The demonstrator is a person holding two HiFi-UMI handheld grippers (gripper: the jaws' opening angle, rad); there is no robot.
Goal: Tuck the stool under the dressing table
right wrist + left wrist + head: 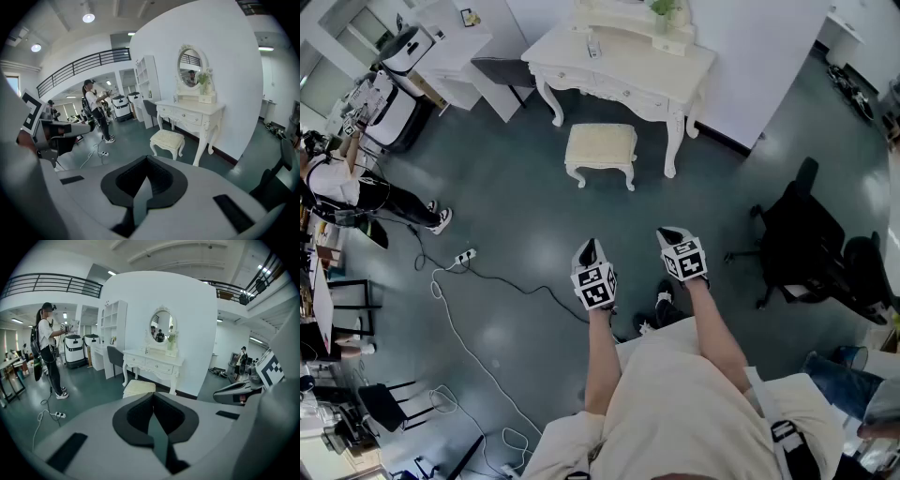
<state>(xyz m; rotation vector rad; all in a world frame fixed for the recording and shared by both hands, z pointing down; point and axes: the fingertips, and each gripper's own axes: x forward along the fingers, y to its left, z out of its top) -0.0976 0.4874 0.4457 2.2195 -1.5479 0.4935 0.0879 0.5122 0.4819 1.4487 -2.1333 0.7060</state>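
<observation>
The cream stool (601,148) stands on the grey floor (516,216) just in front of the white dressing counter (623,66) — not under it. Well apart from it, near the person, the left claw (589,249) and right claw (673,234) have their jaws closed together — nothing between them.

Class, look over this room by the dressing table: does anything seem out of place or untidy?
The stool stands out on the open floor in front of the dressing table, not tucked beneath it. To the left, a power strip and loose cables trail across the floor.
</observation>
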